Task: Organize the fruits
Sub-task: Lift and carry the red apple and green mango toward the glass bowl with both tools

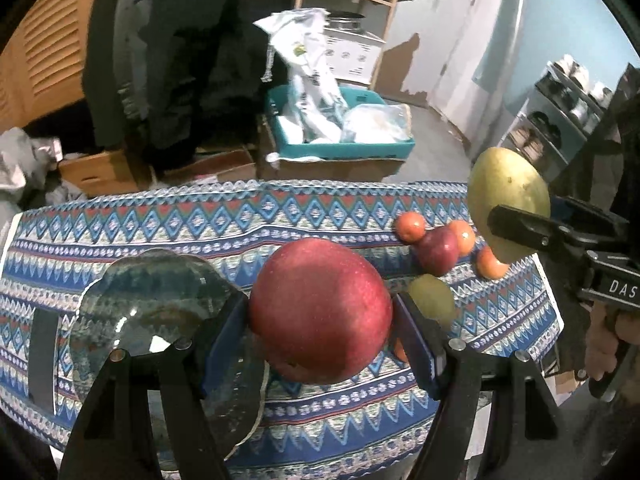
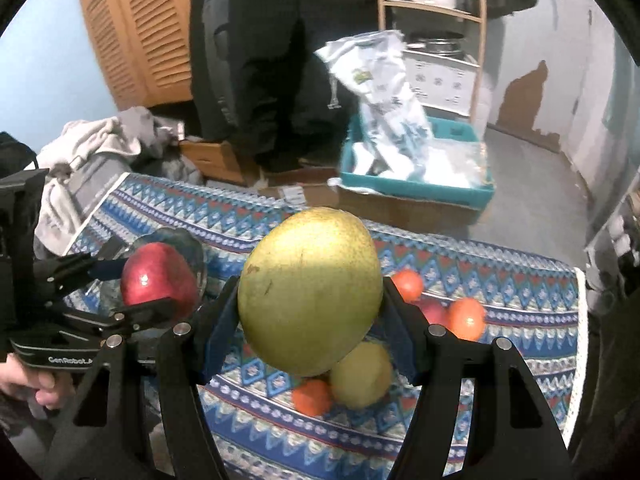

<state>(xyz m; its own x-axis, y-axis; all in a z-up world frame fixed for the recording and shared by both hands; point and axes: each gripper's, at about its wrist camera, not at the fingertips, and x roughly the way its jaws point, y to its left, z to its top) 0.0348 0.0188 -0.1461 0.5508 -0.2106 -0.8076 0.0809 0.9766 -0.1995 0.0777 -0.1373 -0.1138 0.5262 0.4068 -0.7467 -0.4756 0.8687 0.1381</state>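
My left tool grasping red apple; right tool grasping green pear. Glass plate, oranges on worktop. Right tool reads "DAS".

Both wrist cams look forward and down along their fingers, close above the patterned tablecloth. Each catches the other gripper; shared: teal crate, fruit pile.
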